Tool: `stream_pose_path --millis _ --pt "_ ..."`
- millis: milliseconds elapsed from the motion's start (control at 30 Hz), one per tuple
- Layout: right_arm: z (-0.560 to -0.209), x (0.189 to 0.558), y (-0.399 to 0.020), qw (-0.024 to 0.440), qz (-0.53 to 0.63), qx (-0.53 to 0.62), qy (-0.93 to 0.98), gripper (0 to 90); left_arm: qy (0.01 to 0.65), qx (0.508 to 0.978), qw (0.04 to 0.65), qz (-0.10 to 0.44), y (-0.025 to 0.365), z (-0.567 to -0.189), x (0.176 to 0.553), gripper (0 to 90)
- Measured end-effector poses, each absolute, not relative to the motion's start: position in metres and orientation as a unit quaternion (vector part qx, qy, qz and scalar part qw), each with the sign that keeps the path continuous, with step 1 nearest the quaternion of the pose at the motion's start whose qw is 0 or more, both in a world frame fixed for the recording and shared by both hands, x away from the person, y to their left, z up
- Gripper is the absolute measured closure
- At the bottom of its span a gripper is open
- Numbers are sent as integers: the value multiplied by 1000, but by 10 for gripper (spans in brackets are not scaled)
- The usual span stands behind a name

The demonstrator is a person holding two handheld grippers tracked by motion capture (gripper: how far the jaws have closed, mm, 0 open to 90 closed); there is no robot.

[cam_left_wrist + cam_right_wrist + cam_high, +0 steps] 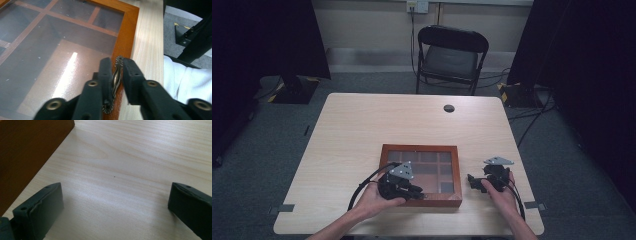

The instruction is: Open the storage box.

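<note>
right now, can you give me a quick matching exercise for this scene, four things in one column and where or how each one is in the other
Things:
1. left gripper
2. right gripper
3. wooden box
4. folding chair

Places or states:
a. jaws wide apart over bare tabletop, beside the box
b. on the floor beyond the far edge of the table
c. jaws closed on the small brass handle at the front rim of the glass lid
d. lying on the table, glass lid down, dividers showing through it

Pairs: 1-c, 2-a, 3-d, 4-b
</note>
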State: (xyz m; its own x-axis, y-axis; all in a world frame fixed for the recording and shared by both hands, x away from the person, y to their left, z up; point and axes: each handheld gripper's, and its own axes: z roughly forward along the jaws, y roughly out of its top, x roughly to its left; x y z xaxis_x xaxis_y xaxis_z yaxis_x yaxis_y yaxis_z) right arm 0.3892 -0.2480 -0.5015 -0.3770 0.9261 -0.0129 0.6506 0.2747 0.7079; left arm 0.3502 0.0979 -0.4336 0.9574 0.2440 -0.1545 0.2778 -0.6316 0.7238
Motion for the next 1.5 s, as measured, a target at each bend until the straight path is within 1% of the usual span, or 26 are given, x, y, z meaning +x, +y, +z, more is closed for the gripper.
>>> stream_pose_path --millis 133,200,300,467,633,833,933,1233,1500 --pt "-501 389 -248 219 315 514 768 0 143 903 405 -19 98 -434 350 790" --pt "-501 389 -248 219 315 514 768 0 152 896 417 -20 99 -436 348 793" --pt "-501 389 -248 219 315 513 768 0 143 902 407 -10 100 -435 347 797" --pt "-501 389 -248 219 315 514 768 0 150 898 414 -11 99 -436 347 807" --pt "-501 389 -248 219 315 514 768 0 163 894 415 -35 100 -436 351 811" --pt "-501 389 -248 219 315 513 768 0 173 889 421 -51 100 -437 354 814" --pt "-501 389 -248 219 315 513 768 0 175 891 415 -53 101 -436 354 814" --pt "-501 389 -248 219 315 513 768 0 182 885 423 -65 103 -433 357 814" --pt "-501 389 -248 219 315 513 768 0 186 882 428 -65 103 -429 357 813"
